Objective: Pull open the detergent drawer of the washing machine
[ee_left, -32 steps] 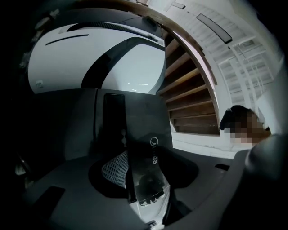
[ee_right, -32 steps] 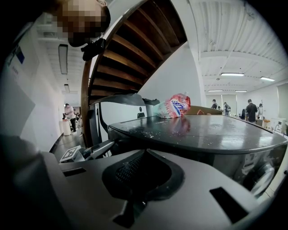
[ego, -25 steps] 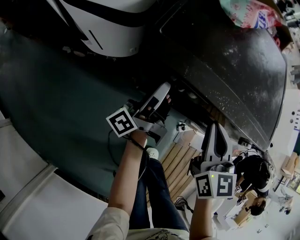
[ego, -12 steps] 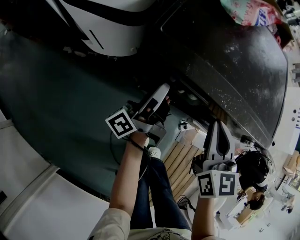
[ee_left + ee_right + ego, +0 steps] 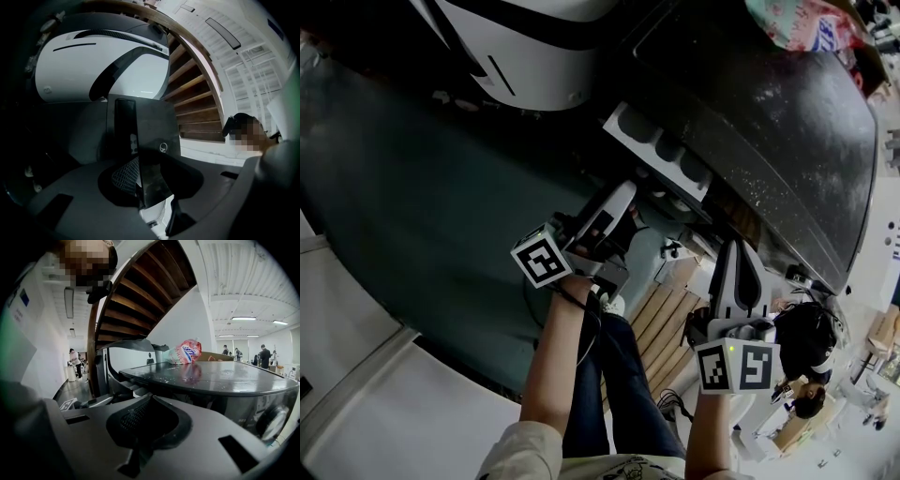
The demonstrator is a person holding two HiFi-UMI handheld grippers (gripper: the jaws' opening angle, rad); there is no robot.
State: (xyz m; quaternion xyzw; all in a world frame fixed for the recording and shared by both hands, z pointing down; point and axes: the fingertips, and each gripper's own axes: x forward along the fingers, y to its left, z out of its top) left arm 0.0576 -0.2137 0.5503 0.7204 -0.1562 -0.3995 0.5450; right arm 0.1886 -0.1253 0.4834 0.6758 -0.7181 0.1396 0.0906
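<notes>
**Clerk:** Largest item first?

**Keeper:** One washing machine (image 5: 787,159) with a dark, speckled flat top. It fills the head view from 12 to 4 o'clock. Only the right gripper view looks level across that top, where one pink-and-white plastic bag (image 5: 185,352) lies toward the far edge.

**Clerk:** Next in size?

**Keeper:** One white rounded appliance (image 5: 516,47) with a black band, at 11 o'clock in the head view. The left gripper view shows it from 10 to 12 o'clock. One brown wooden staircase (image 5: 136,301) is seen from beneath in both gripper views, but not from the head. One slatted wooden pallet (image 5: 661,328) is at 5 o'clock, in the head view only.

**Clerk:** The task's thing?

**Keeper:** One white detergent drawer (image 5: 661,150). It stands out from the machine's front edge just above centre, with its recesses facing the camera. The open room lies toward 9 o'clock, over dark teal floor (image 5: 412,206).

**Clerk:** Grippers?

**Keeper:** Two, each carrying one marker cube (image 5: 546,261). At centre is the left gripper (image 5: 626,199), its jaws clamped on the drawer's dark front panel (image 5: 150,136). Only its own view shows that panel between the pads. Between 3 and 4 o'clock is the right gripper (image 5: 736,251), well apart from the drawer, its jaws closed together with nothing held.
</notes>
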